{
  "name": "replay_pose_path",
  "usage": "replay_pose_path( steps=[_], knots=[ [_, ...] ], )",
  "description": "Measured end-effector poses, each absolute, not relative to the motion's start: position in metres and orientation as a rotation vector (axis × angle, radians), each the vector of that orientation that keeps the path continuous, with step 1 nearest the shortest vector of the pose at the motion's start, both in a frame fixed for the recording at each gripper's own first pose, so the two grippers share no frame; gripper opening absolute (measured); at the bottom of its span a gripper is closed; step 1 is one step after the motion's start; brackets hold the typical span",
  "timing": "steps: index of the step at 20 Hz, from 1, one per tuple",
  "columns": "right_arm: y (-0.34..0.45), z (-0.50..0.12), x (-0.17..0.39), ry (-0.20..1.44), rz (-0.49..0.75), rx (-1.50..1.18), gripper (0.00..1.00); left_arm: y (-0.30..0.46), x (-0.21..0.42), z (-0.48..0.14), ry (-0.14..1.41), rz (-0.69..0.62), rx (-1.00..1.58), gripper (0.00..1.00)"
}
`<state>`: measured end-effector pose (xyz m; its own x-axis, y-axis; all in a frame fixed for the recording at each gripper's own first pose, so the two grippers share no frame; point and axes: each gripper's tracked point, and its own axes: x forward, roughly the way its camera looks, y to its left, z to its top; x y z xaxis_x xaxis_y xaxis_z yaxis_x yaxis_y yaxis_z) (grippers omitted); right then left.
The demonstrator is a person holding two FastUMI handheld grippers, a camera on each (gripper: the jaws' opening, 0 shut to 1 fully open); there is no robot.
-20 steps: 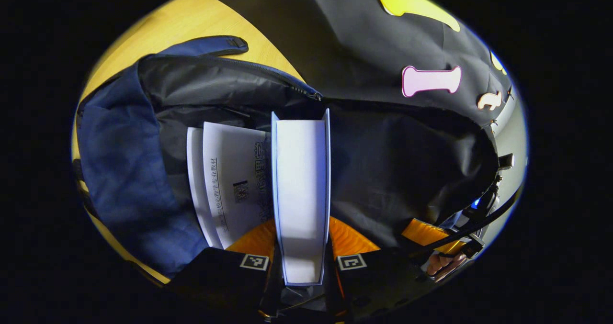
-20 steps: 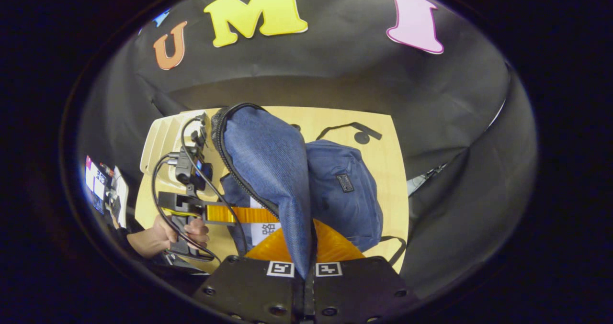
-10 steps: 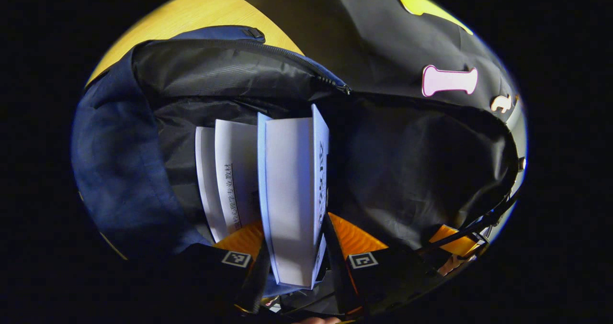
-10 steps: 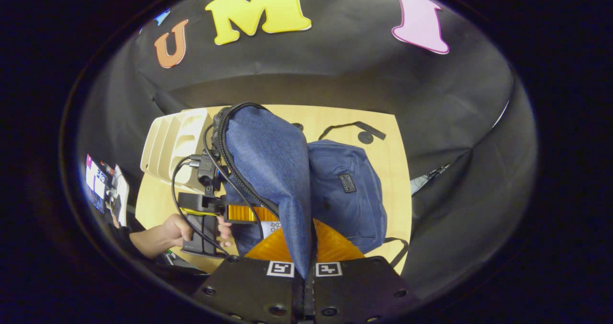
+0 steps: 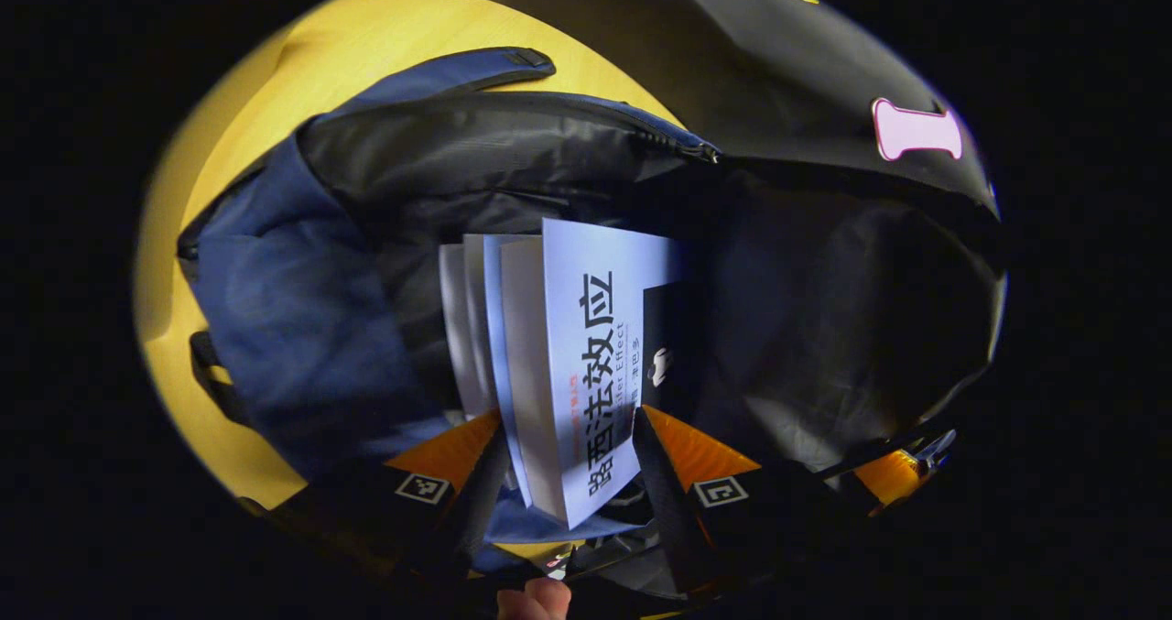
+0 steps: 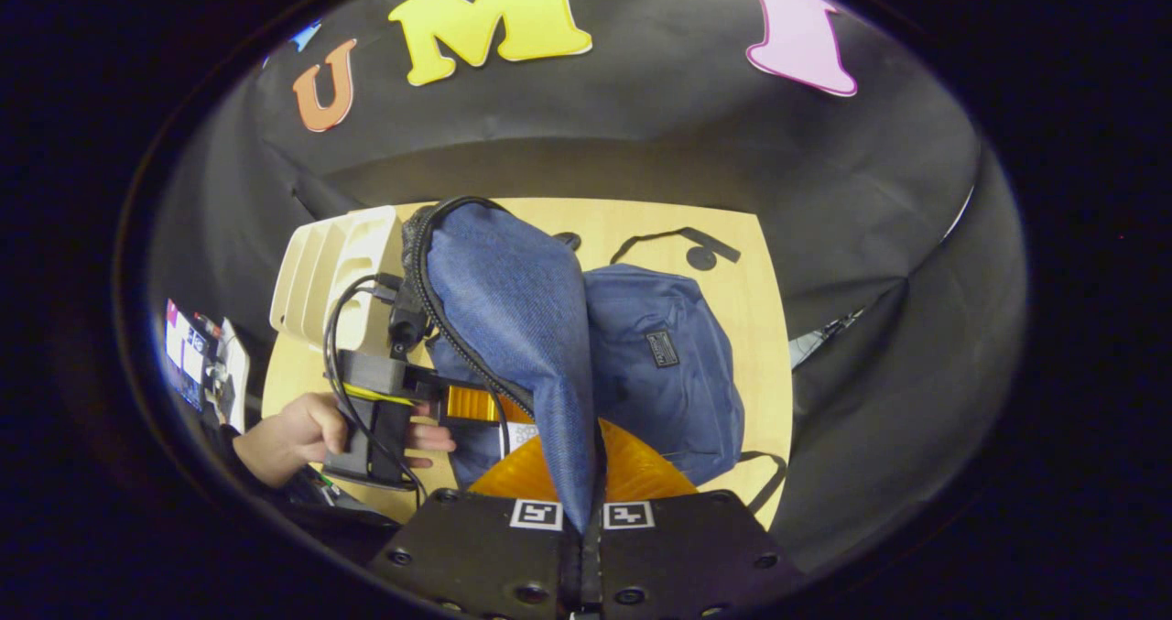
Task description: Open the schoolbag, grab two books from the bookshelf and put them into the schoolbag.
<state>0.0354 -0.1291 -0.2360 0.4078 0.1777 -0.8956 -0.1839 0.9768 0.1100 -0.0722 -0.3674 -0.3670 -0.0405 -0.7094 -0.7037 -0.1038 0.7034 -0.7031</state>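
The blue schoolbag (image 5: 275, 309) lies open on the wooden table, dark lining showing. A pale blue book (image 5: 586, 364) stands inside it, leaning so its cover shows, beside a white book (image 5: 458, 327) deeper in the bag. My left gripper (image 5: 569, 418) is open, its fingers spread either side of the leaning book. My right gripper (image 6: 586, 519) is shut on the bag's blue flap (image 6: 522, 327) and holds it up. Under that flap in the right gripper view, the left gripper (image 6: 458, 405) reaches into the bag, held by a hand (image 6: 293, 432).
A cream bookshelf rack (image 6: 330, 272) stands at the table's back left, behind the bag. A black strap (image 6: 678, 240) lies on the table (image 6: 760, 327) beyond the bag. The booth's black cloth wall surrounds the table.
My left gripper has opened and let go of the pale blue book, which has tipped over to show its cover. The right gripper still holds the flap up.
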Motion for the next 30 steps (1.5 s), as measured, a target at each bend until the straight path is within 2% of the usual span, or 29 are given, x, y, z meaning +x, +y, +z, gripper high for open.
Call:
replay_pose_path(
  steps=[1, 7, 13, 14, 17, 22, 25, 30],
  knots=[
    [-0.128, -0.236, 0.035, 1.126, 0.23, -0.006, 0.05, -0.363, -0.069, -0.363, 1.551, -0.548, -0.666, 0.82],
    [-0.117, -0.238, 0.031, 1.118, 0.239, 0.002, 0.05, -0.33, -0.06, -0.339, 1.46, -0.528, -0.517, 0.82],
    [-0.107, -0.24, 0.023, 1.096, 0.234, 0.001, 0.05, -0.266, -0.052, -0.307, 1.373, -0.474, -0.312, 0.81],
    [-0.105, -0.241, 0.021, 1.093, 0.235, -0.004, 0.02, -0.259, -0.05, -0.296, 1.344, -0.475, -0.3, 0.81],
    [-0.1, -0.241, 0.017, 1.08, 0.222, -0.02, 0.02, -0.238, -0.055, -0.27, 1.317, -0.5, -0.26, 0.82],
    [-0.091, -0.245, 0.015, 1.057, 0.19, -0.055, 0.02, -0.208, -0.087, -0.235, 1.35, -0.56, -0.218, 0.82],
    [-0.083, -0.249, 0.012, 1.047, 0.167, -0.079, 0.02, -0.172, -0.088, -0.222, 1.305, -0.517, -0.132, 0.82],
    [-0.068, -0.252, 0.009, 1.024, 0.112, -0.068, 0.04, -0.114, -0.068, -0.186, 1.109, -0.373, -0.106, 0.82]
  ],
)
